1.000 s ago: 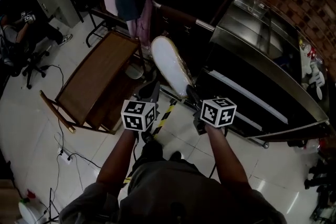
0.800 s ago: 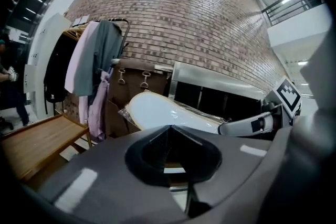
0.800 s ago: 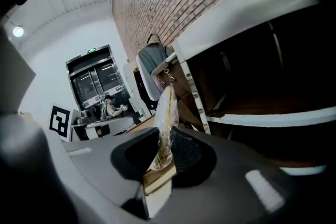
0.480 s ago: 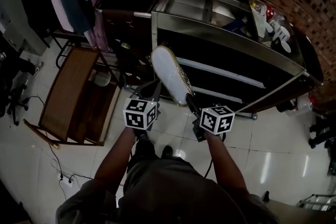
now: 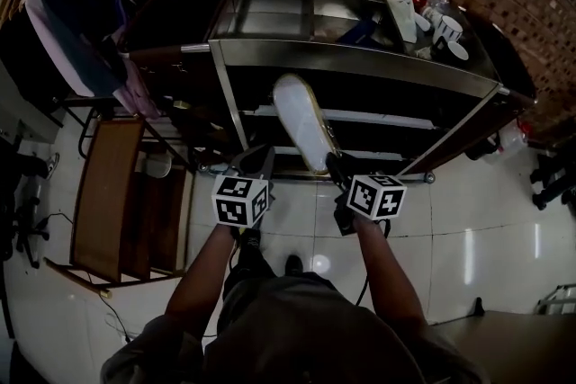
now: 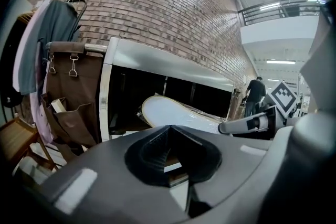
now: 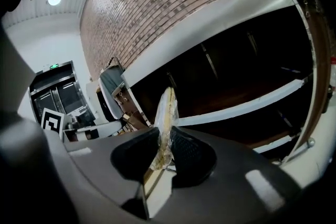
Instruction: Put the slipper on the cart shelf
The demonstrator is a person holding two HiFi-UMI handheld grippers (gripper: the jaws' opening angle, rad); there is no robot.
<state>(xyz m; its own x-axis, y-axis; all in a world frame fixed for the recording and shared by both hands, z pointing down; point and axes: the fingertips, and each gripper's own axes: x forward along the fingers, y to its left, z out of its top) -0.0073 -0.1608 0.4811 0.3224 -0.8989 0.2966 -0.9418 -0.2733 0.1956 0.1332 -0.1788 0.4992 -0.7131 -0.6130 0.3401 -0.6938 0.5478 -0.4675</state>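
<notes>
The slipper (image 5: 304, 123) shows its long white sole and sticks up and forward from my right gripper (image 5: 337, 168), which is shut on its heel end. In the right gripper view the slipper (image 7: 166, 106) stands edge-on, pinched between the dark pads. The metal cart (image 5: 360, 60) is straight ahead, and the slipper's toe overlaps its pale middle shelf (image 5: 396, 118). My left gripper (image 5: 257, 163) hangs beside the slipper, shut and holding nothing. In the left gripper view the slipper (image 6: 176, 114) lies to the right in front of the cart's dark opening.
Cups and small items (image 5: 430, 18) crowd the cart's top right. A wooden folding table (image 5: 112, 193) stands on the white tile floor at left, below hanging clothes (image 5: 76, 22). A brown bag (image 6: 68, 89) hangs at the cart's left end. A brick wall runs behind.
The view has swung right from the wooden table to face the cart squarely. Both grippers and the held slipper came along and now point into the cart's shelves.
</notes>
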